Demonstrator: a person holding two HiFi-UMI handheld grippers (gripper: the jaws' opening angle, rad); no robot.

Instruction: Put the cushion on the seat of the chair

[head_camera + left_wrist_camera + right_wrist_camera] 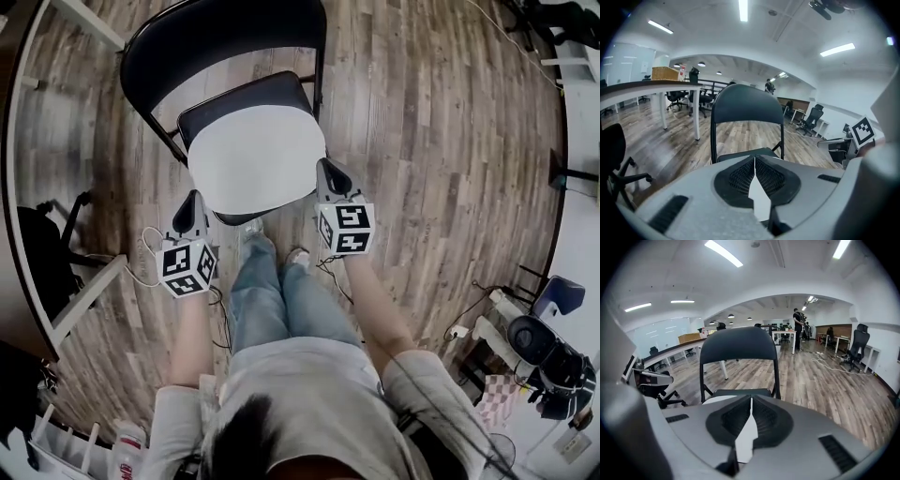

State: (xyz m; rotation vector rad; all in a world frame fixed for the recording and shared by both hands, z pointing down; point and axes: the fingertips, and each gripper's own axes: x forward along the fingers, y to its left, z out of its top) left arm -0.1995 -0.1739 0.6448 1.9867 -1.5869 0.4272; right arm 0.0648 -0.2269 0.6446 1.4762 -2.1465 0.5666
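Note:
A black folding chair [225,28] stands in front of me, its seat [246,97] partly under a white cushion [255,159]. The cushion covers the front of the seat and overhangs its front edge. My left gripper [195,208] is shut on the cushion's near left edge, my right gripper [328,178] on its near right edge. In the left gripper view a thin white strip of cushion [757,197] is pinched between the jaws, with the chair [745,105] straight ahead. The right gripper view shows the same pinched cushion [745,439] and the chair [738,345] behind it.
My legs and feet [253,230] are just before the chair. A white desk [89,291] and a black office chair [42,253] stand at the left, with cables [150,253] on the wooden floor. Equipment [544,352] is piled at lower right. A person [798,329] stands far off.

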